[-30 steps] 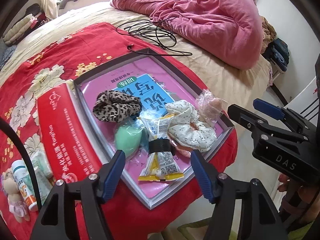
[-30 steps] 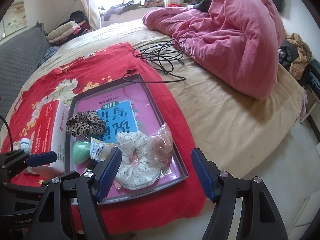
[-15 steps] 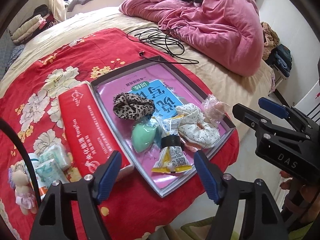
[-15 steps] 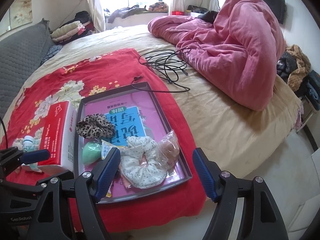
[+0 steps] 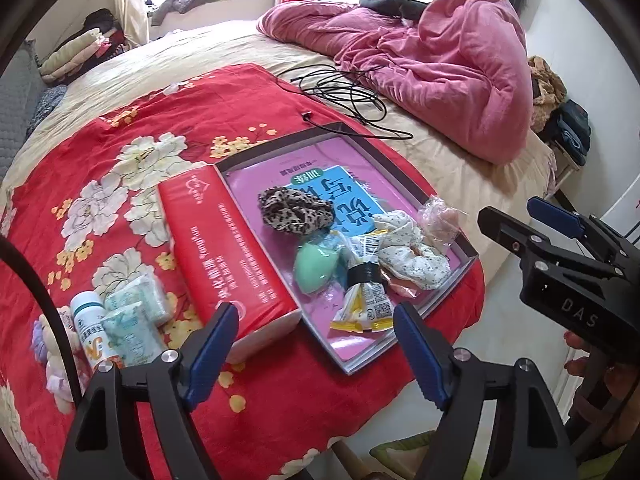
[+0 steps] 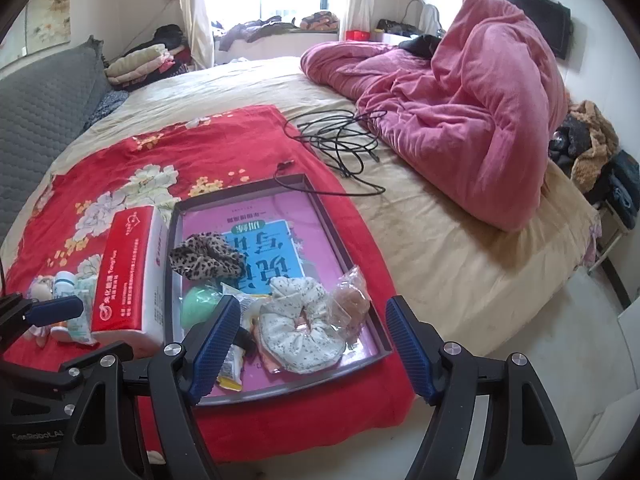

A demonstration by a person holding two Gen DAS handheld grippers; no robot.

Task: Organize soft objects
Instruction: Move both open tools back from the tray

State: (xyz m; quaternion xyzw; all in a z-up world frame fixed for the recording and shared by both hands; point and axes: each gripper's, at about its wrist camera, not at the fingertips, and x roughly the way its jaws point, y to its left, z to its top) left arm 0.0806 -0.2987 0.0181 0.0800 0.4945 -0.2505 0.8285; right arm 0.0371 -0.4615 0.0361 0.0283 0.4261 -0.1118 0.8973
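- Both tongs hang spread and empty above the near edge of the bed; the left gripper [image 5: 314, 344] has its blue pads wide apart, the right gripper [image 6: 312, 346] likewise; neither touches anything.
- Just ahead of the left gripper, between its pads and slightly beyond, lies the yellow snack packet [image 5: 362, 300], banded in black; its long axis runs roughly away from the tongs, nearly along the fingers, so I judge a grasp across its narrow waist would suit without turning the wrist.
- Just beyond and left of the packet sits the green sponge [image 5: 314, 268]; to the right of it lies the white floral scrunchie [image 5: 412, 256], a flat ring with no marked long axis.
- In the right wrist view that white floral scrunchie [image 6: 300, 330] lies straight ahead, centred between the spread pads; the right gripper seems the nearer and better placed for it.
- Farther on, the leopard scrunchie [image 5: 294, 210] rests on the blue book cover, ahead and a little left of the left gripper; its long axis runs across the fingers.
- At the far right corner, a crumpled clear bag [image 5: 440, 216] leans against the wall of the tray [image 5: 404, 148].
- All these lie inside the tray; left of it, touching its wall, stands the red tissue box [image 5: 224, 244].
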